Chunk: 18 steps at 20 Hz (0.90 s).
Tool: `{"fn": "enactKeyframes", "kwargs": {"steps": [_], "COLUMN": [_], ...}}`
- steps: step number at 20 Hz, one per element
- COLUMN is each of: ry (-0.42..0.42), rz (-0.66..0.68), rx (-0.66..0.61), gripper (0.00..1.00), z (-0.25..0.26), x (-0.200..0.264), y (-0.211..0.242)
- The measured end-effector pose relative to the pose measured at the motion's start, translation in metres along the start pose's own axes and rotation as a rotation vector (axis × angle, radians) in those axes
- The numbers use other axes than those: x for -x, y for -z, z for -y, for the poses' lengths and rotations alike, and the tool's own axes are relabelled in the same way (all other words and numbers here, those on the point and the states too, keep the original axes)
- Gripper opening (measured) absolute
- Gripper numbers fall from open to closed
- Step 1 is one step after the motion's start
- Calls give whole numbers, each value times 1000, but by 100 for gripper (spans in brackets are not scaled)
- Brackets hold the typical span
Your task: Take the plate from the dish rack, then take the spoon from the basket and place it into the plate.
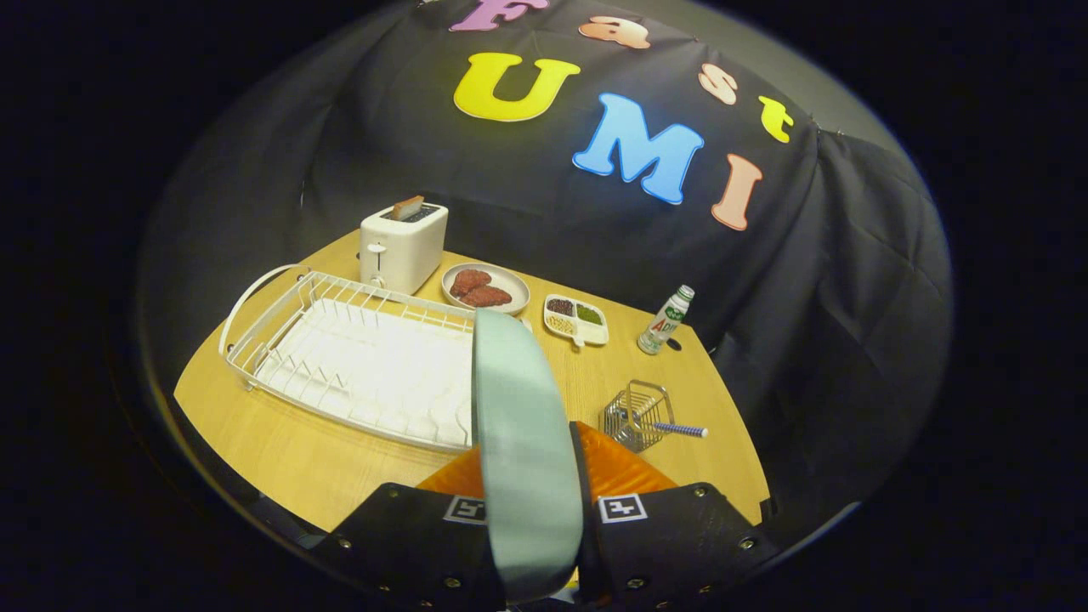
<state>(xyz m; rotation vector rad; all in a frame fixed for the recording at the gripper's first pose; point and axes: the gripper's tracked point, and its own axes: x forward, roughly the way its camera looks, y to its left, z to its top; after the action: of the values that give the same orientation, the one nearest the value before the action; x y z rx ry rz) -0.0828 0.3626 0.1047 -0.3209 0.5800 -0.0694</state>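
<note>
Gripper (531,518) pinches plate (520,442) edge-on, lifted clear of dish rack (340,357); spoon (671,427) waits in basket (637,414) on counter (280,450)

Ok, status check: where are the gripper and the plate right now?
Gripper shut on pale green plate, held edge-on above table. White wire dish rack empty. Blue-handled spoon in small wire basket, beyond right finger. Nothing blocking.

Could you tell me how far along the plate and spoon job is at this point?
Done: the plate is out of the dish rack. In hand: the claw grips it edge-on between its fingers. Left: set it down, then move the spoon from the basket onto it.
</note>
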Motion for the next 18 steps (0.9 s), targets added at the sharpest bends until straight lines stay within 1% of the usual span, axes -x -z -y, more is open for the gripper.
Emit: {"fn": "enactKeyframes", "kwargs": {"steps": [2,4,8,12,13,14,18], "ry": [-51,-106,-195,-261,-292,-338,-474], "rz": [-24,-49,-107,-190,-207,-196,-235], "rx": [-34,-96,-248,-422,-442,-493,-650], "gripper": [30,30,30,30,30,30,31], "z": [-4,-7,-13,-19,-24,-30,-49], "x": [-1,-4,-13,-30,-32,-36,-38], "y": [18,35,69,102,109,108,119]}}
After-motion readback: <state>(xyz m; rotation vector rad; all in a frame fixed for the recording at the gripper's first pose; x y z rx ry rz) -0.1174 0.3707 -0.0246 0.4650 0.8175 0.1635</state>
